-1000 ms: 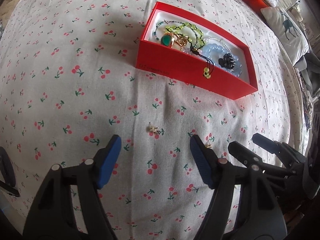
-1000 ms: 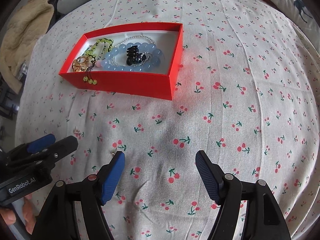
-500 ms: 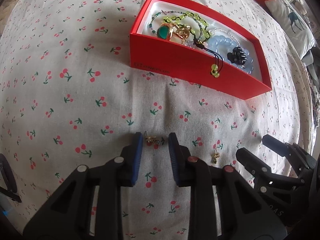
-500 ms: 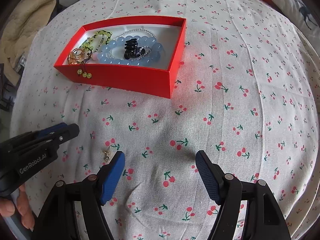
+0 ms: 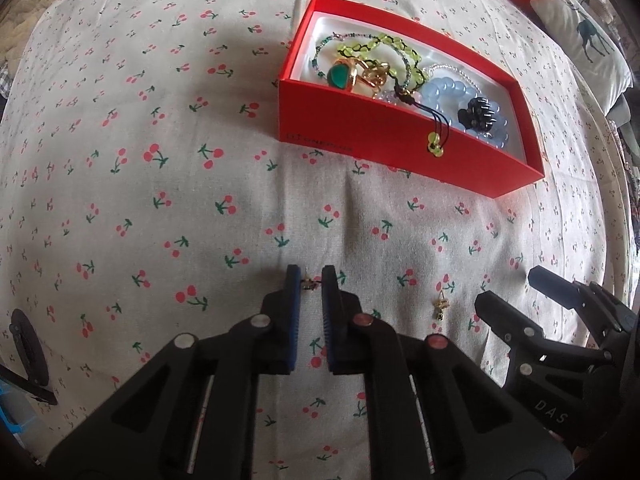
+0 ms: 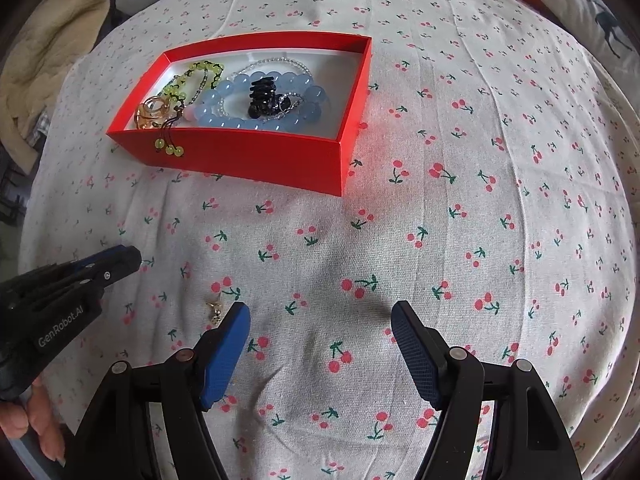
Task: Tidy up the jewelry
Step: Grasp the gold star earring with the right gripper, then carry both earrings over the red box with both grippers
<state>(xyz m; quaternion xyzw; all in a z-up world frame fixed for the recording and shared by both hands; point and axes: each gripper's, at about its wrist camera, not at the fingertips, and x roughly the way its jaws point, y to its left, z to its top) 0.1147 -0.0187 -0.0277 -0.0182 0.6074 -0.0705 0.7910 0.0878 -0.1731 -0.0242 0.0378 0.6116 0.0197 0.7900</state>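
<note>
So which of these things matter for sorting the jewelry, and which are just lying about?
Part of the job:
- left gripper, its jaws just closing around a small gold earring
- second earring on the cloth
- red box holding beads and rings
- right gripper, open

Just lying about:
- cherry-print cloth
- deer pillow
- beige blanket

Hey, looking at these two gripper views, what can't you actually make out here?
- Small gold earring between the left gripper fingers, which have just been closing: too small in the left wrist view to tell whether the pads press it.
- Second earring on the cloth: too tiny in either view to read its shape.
- Green ring in the red box: hidden by the box wall in the right wrist view.
- Faint lettering on the box front: too small to read.
</note>
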